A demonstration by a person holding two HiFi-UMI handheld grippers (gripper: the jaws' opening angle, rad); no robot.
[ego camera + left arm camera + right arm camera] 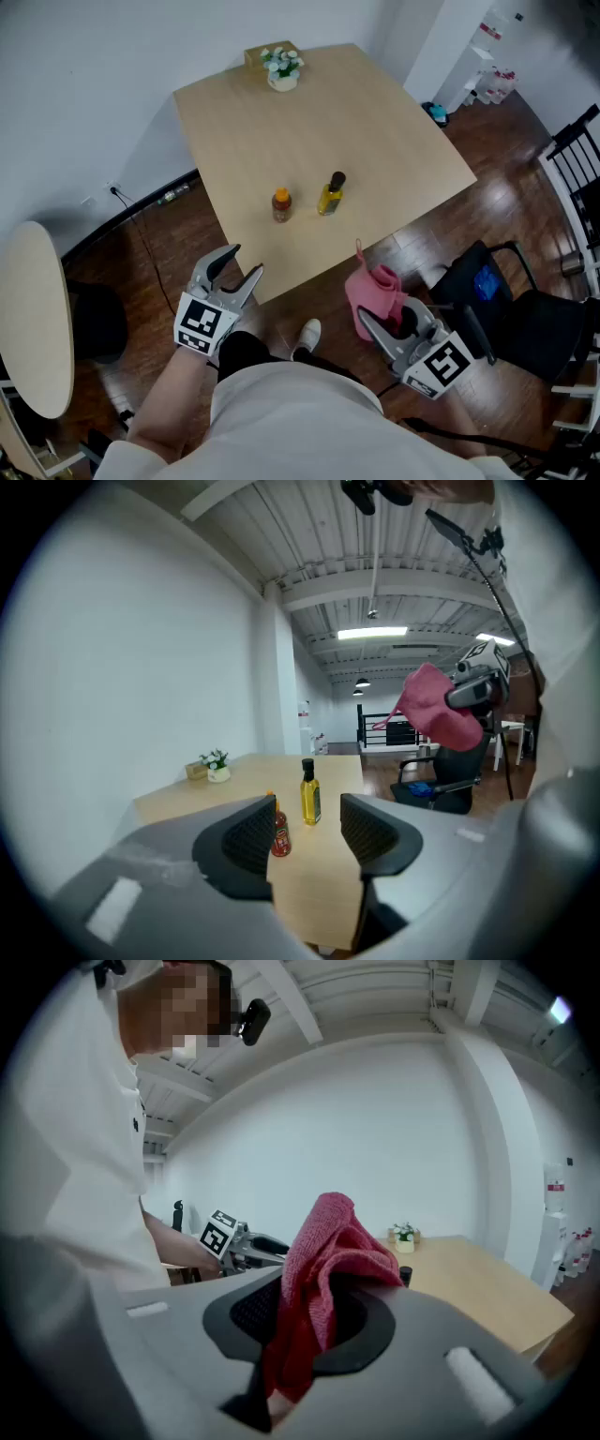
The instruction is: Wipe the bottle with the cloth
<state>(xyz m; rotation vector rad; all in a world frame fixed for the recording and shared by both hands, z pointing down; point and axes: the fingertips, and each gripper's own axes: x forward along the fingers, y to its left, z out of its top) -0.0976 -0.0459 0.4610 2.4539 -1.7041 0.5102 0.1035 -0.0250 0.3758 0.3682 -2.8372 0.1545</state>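
**Two grippers at the near table edge, cloth in the right one**

- Left gripper [242, 262]: held off the table's near edge on the left. Its jaws stand moderately apart with nothing between them. In the left gripper view [307, 832] both bottles show through the gap, farther off on the tabletop.
- Right gripper [392, 319]: held over the wooden floor, to the right of the table's near edge. Its jaws are closed on the pink cloth [375, 292], which bunches up above the pads and hangs below them [328, 1241].
- Yellow bottle [331, 193]: black cap, upright on the table [375, 122], towards the near edge.
- Red bottle [281, 204]: orange cap, smaller, upright just left of the yellow bottle, not touching it.
- Flower pot [282, 68]: at the table's far edge.
- Black chair [525, 300]: right of the right gripper.
- Round table [33, 319]: at the far left.
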